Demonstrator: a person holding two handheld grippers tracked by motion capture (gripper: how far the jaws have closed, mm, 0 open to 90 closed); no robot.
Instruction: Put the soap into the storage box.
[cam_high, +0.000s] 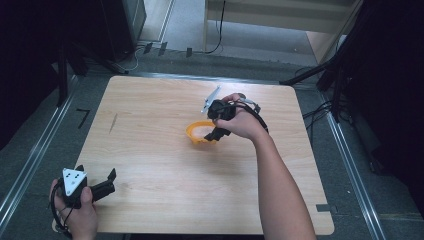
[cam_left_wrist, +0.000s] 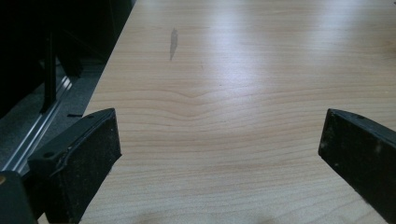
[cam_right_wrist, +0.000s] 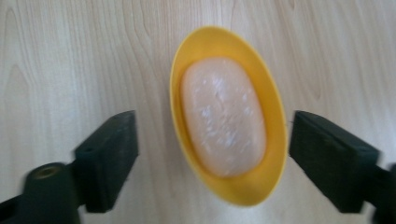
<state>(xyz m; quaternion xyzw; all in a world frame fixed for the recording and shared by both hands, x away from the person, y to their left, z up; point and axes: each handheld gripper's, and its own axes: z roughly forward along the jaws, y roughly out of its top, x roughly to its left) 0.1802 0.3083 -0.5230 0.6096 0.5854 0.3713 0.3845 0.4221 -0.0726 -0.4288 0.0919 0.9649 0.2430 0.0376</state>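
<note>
Right gripper view: pink soap bar (cam_right_wrist: 223, 122) lies in yellow dish (cam_right_wrist: 275, 116), fingers (cam_right_wrist: 114, 154) released.

- I find no writing, label, brand, number or sign that I can read in any of my three views.
- The yellow dish (cam_right_wrist: 229, 116) and the pale soap (cam_right_wrist: 223, 122) in it carry no print or embossed mark that I can make out; the right gripper view is a little blurred.
- The desk (cam_high: 165, 165) shows bare wood grain and one small dark streak, which is no letter or figure.
- The grey three-cornered plate (cam_high: 73, 180) bears only dark dots, no characters.
</note>
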